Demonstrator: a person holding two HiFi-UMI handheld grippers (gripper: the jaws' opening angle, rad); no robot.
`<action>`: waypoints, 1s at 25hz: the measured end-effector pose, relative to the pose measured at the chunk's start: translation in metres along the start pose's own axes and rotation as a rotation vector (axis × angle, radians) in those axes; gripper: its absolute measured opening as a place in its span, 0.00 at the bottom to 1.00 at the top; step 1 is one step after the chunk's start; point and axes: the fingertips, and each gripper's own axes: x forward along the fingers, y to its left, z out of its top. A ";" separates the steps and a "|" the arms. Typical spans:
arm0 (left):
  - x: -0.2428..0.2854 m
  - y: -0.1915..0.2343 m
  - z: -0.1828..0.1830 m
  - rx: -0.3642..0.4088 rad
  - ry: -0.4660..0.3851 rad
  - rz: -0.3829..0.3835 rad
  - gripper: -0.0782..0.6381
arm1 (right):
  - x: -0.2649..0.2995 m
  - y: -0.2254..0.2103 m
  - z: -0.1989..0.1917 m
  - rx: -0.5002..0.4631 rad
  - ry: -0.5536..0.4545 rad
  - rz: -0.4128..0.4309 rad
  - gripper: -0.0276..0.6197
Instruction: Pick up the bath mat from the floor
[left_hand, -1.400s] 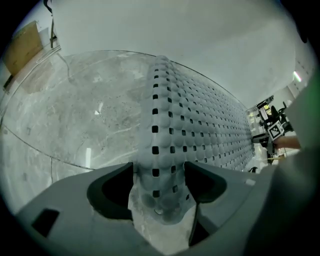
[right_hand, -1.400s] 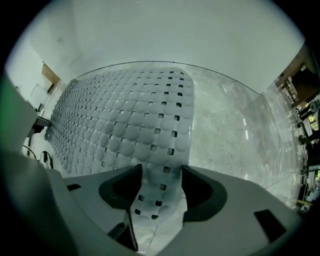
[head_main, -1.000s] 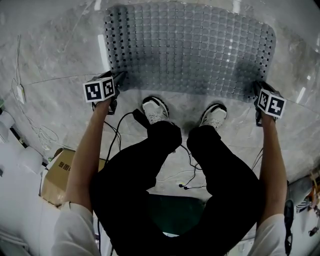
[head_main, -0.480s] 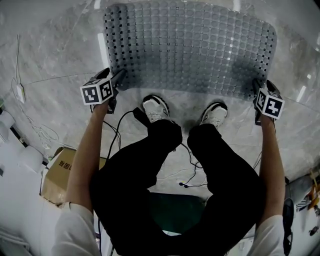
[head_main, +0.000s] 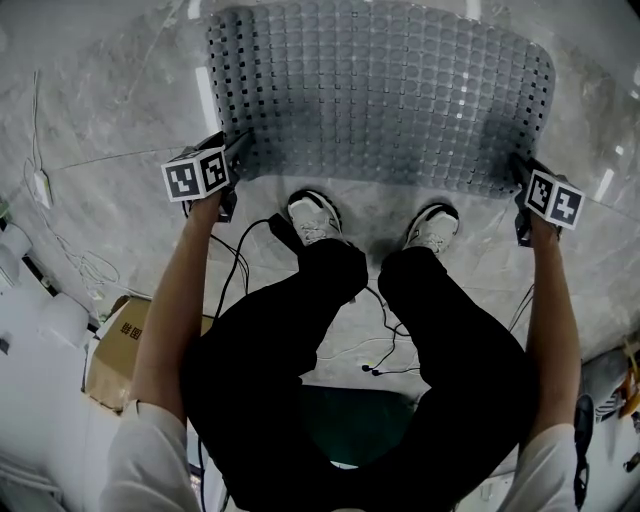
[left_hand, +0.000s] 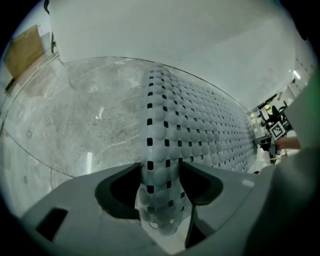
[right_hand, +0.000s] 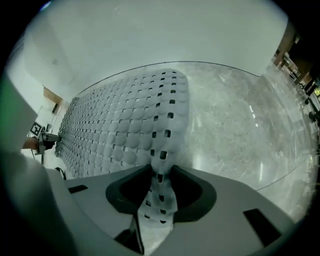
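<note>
The pale marble floor (head_main: 100, 110) carries the grey, perforated, pebbled rubber bath mat (head_main: 380, 90), spread flat ahead of the person's feet. It looks light, floppy and slick, so its near corners are the best hold. The left gripper (left_hand: 160, 170) and right gripper (right_hand: 160, 175) are closing, each pinching a corner. White trainers (head_main: 312, 218) and black cables (head_main: 240, 262) crowd the mat's near edge and could snag.

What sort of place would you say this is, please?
Probably an indoor workroom or lab rather than a lived-in bathroom: a polished marble-look floor, a cardboard box and loose cables beside the person, and a bath mat spread on it.
</note>
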 end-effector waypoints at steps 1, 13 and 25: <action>0.001 -0.004 0.002 0.016 0.010 -0.015 0.46 | 0.000 0.004 0.001 -0.009 0.006 0.010 0.23; -0.051 -0.053 0.019 0.079 0.022 -0.044 0.31 | -0.054 0.054 0.012 -0.192 0.054 0.047 0.14; -0.135 -0.127 0.047 0.101 0.056 -0.102 0.27 | -0.151 0.117 0.033 -0.203 0.056 0.122 0.14</action>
